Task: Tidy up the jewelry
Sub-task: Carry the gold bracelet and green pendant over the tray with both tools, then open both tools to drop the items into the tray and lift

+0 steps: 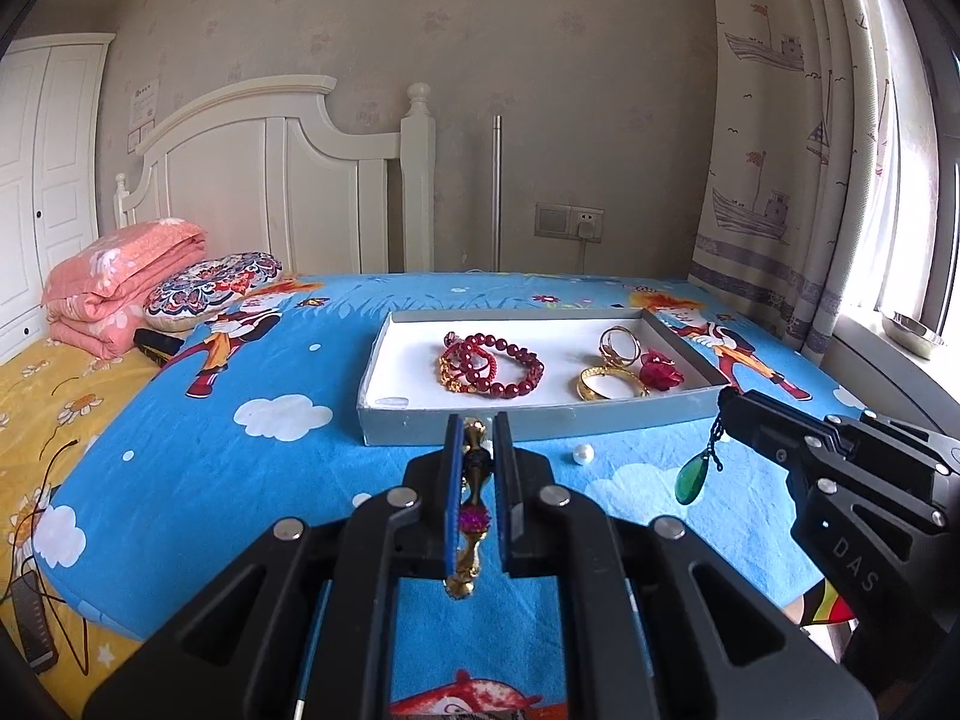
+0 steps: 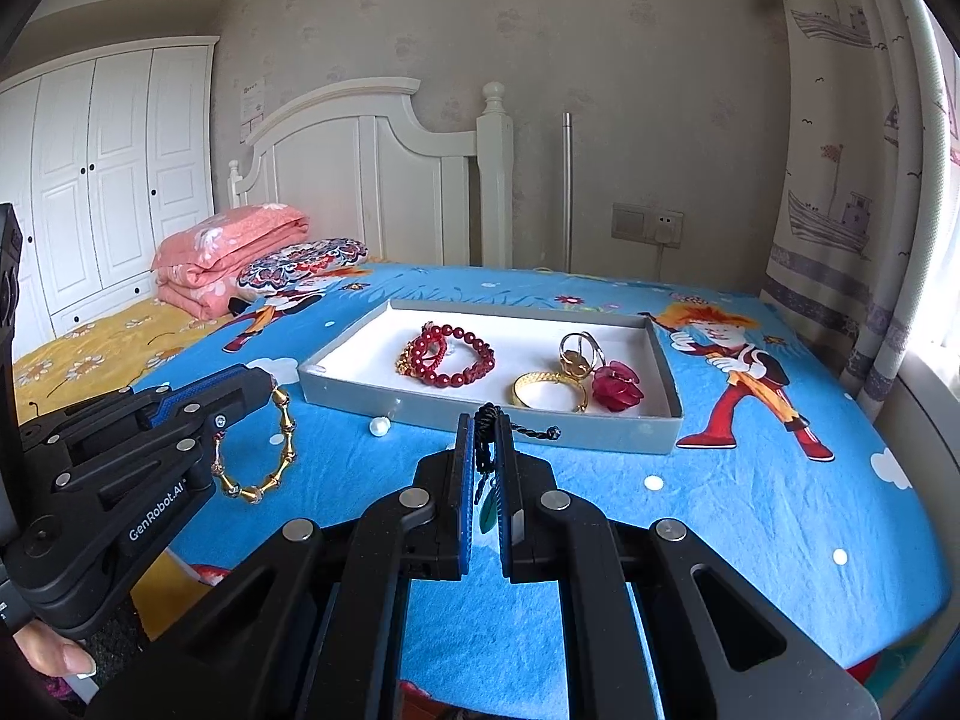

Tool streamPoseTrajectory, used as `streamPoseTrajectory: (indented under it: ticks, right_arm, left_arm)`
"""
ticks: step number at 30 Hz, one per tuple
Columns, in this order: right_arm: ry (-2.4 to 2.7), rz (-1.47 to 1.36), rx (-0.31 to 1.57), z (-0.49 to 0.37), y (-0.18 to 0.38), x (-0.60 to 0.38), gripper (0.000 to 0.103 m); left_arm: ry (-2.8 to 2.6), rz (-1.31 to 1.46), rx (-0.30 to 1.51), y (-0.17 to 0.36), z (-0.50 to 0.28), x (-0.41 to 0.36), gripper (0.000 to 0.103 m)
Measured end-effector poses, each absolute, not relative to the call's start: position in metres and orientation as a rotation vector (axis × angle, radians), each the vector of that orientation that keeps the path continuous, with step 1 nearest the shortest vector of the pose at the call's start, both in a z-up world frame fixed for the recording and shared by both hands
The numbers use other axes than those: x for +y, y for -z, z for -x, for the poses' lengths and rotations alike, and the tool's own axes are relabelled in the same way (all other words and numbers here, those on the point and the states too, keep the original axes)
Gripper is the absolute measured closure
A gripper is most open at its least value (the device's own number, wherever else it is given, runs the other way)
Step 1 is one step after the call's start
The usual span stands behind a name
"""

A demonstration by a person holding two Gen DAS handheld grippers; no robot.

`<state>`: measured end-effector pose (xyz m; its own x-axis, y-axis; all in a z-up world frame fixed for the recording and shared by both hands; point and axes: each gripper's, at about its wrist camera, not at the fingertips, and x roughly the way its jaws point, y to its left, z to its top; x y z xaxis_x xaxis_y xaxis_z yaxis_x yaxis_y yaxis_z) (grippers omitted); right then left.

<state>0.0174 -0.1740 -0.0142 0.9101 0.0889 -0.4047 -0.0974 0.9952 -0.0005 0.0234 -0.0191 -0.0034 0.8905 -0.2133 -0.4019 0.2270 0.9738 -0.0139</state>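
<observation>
- My left gripper: pads pinching a gold link bracelet; from the right wrist view its loop hangs free below the fingertips, above the blue cartoon bedsheet.
- My right gripper: pads pressed together on a black cord; a green teardrop pendant dangles from it, clear of the sheet.
- Loose white pearl lies on the sheet, just in front of the grey tray, between my two grippers.
- Tray sits flat on the bed, white inside. Left part: dark red bead bracelet tangled with a red-and-gold piece.
- Right part: gold bangle, gold ring piece behind it, red rose ornament beside both.
- Far left: patterned cushion against a folded pink quilt, white headboard behind.
</observation>
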Motion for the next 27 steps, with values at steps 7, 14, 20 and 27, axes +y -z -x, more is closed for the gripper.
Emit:
streamPoseTrajectory:
  ticks: [7,14,20,27]
  right_arm:
    - [-0.047,0.038,0.417,-0.065,-0.002,-0.183,0.096]
    - [-0.013,0.032,0.464,-0.125,-0.01,-0.194,0.096]
    - [0.004,0.044,0.511,-0.177,-0.014,-0.197,0.096]
    - [0.014,0.076,0.567,-0.215,-0.003,-0.204,0.094]
  left_arm:
    - [0.236,-0.041,0.4,-0.023,-0.064,-0.026,0.094]
    - [0.21,-0.071,0.423,-0.041,-0.129,-0.042,0.094]
    - [0.166,-0.104,0.455,-0.047,-0.183,-0.057,0.094]
    - [0.117,-0.145,0.527,-0.028,-0.233,-0.07,0.094]
